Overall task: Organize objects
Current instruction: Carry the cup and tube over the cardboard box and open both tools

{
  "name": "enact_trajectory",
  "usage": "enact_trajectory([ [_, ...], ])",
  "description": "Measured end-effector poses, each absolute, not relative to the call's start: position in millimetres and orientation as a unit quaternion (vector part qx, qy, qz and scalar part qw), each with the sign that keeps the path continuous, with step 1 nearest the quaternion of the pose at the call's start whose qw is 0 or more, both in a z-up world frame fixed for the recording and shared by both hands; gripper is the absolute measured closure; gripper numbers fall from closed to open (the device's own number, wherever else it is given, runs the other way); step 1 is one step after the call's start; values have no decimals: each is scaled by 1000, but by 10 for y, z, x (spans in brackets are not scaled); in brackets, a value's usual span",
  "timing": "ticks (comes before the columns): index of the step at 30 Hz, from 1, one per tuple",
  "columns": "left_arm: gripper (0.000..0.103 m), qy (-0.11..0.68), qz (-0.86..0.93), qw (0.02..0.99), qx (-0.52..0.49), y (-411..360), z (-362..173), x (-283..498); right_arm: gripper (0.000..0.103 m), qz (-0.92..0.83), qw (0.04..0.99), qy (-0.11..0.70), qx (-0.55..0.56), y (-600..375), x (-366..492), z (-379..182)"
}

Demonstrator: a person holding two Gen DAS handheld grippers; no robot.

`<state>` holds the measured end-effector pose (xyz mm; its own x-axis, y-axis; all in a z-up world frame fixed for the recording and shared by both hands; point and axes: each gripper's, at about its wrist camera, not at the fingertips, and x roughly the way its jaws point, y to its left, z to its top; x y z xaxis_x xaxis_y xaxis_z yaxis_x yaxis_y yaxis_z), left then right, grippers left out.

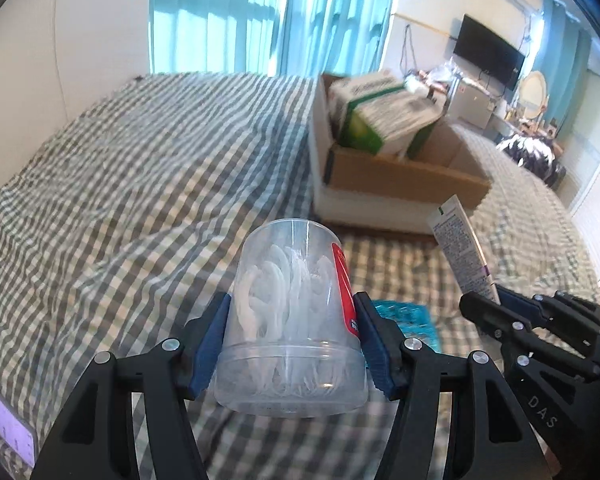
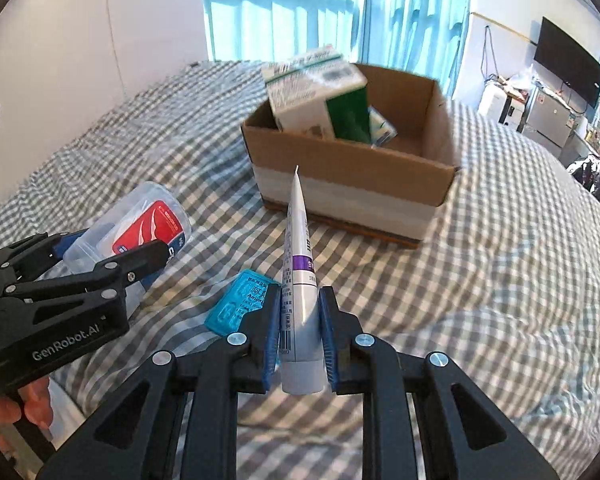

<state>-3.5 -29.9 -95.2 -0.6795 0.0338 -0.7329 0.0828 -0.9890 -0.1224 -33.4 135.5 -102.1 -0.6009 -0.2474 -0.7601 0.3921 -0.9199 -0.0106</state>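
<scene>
My left gripper (image 1: 292,332) is shut on a clear plastic jar (image 1: 296,312) with a red label, full of white floss picks, held above the checked bedspread. It also shows in the right wrist view (image 2: 132,224). My right gripper (image 2: 300,320) is shut on a white tube (image 2: 300,280) with a purple band, crimped end pointing up. The tube also shows in the left wrist view (image 1: 462,248). An open cardboard box (image 2: 352,176) stands ahead on the bed and holds a green-and-white carton (image 2: 320,92). A teal blister pack (image 2: 240,304) lies on the bed below the grippers.
The bed (image 1: 140,152) has a green-white checked cover. Blue curtains (image 1: 268,16) hang behind it. To the right are a wall TV (image 1: 488,52), cluttered furniture and a dark bag (image 2: 596,176). A small green packet (image 2: 382,128) lies inside the box.
</scene>
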Motion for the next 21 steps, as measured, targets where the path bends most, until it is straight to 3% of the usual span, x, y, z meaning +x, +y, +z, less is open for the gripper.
enact_trajectory([
  [11,40,71,-940,-6,333,-139,-119,34,85,-921,173,80,340,1672,-70,-157],
  [21,40,71,-949,-22,305,-82,225,-574,85,-930,171,63,320,1854,-608,199],
])
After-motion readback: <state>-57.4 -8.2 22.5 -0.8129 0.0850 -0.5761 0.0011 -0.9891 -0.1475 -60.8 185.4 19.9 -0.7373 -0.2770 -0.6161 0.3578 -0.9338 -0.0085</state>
